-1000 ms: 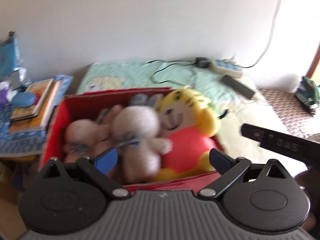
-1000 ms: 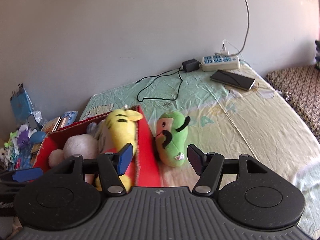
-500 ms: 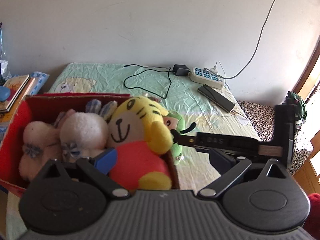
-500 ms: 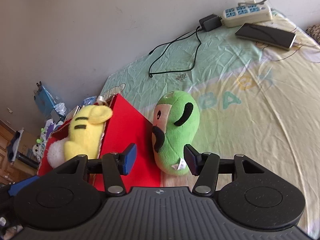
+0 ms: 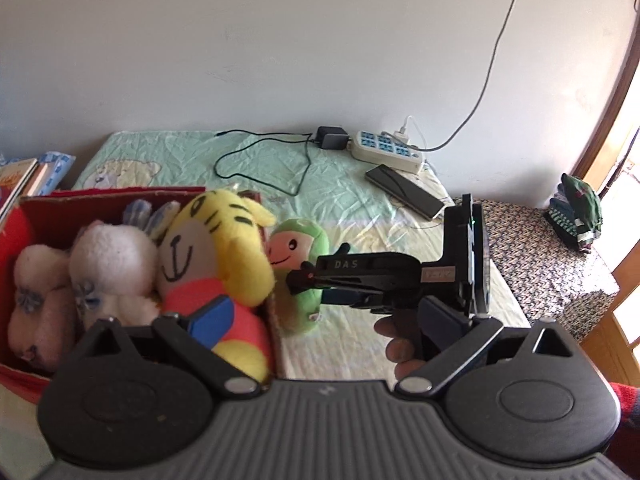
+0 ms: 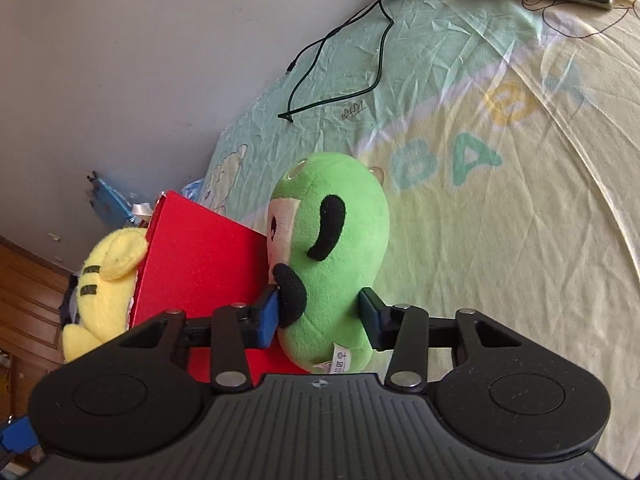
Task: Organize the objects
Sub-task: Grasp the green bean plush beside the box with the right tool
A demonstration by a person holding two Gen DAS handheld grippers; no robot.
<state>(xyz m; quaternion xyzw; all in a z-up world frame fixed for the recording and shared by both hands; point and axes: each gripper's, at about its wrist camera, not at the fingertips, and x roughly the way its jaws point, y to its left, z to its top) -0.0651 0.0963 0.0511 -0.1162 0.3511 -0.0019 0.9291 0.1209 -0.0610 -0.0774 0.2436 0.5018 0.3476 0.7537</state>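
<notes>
- The bed (image 5: 352, 208), under a pale green and yellow sheet, carries everything; a power strip (image 5: 386, 151), a phone (image 5: 404, 191) and a loose black cable (image 5: 276, 160) lie toward the wall.
- The red box (image 6: 200, 264) sits at the bed's left end, already crowded with a yellow tiger plush (image 5: 220, 256) and two pale plush toys (image 5: 80, 280). There looks to be little spare room inside, so another toy may perch on top and roll off.
- The green plush (image 6: 336, 260) stands on the sheet just outside the box, pressed against its right wall.
- The right tool (image 6: 318, 316) straddles the green plush low on its body, jaws spread with the pads at or nearly touching its sides; a firm pinch is not yet evident. Closing this low on soft filling could let the toy flop or slip out when lifted.
- One right pad sits close to the red wall; it could catch the cardboard and drag the box.
- The left tool (image 5: 320, 322) hovers spread and empty above the tiger plush.
</notes>
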